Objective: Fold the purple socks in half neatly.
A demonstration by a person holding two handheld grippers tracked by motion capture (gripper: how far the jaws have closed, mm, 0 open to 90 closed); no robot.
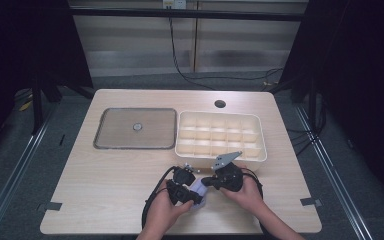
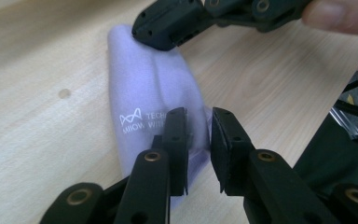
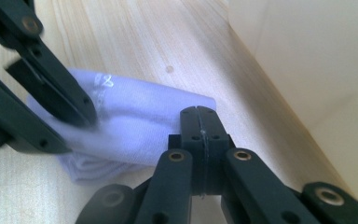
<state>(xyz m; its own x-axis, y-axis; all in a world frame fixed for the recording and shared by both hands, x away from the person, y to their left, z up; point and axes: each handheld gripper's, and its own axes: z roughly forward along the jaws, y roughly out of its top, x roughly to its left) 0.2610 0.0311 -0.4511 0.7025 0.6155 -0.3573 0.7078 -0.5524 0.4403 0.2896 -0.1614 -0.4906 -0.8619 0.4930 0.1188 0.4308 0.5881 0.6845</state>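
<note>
A folded pale lilac cloth (image 1: 198, 192) (image 2: 144, 84) (image 3: 140, 121) with white printed lettering lies on the wooden table near its front edge, between the two hands. My left gripper (image 1: 194, 196) (image 2: 198, 135) straddles one end of it; its jaws stand a little apart, with the cloth's edge in the gap. From the right gripper view, that gripper (image 3: 77, 133) shows at the upper left with cloth between its jaws. My right gripper (image 1: 206, 182) (image 3: 199, 112) has its jaws pressed together, tips against the cloth's other end (image 2: 151, 35). I see no cloth between them.
A cream tray (image 1: 260, 135) divided into several compartments stands just behind the hands, close to the right gripper. A flat grey tray (image 1: 115, 130) with a small round piece at its middle lies to the left of it. A cable hole (image 1: 220, 104) sits at the table's back.
</note>
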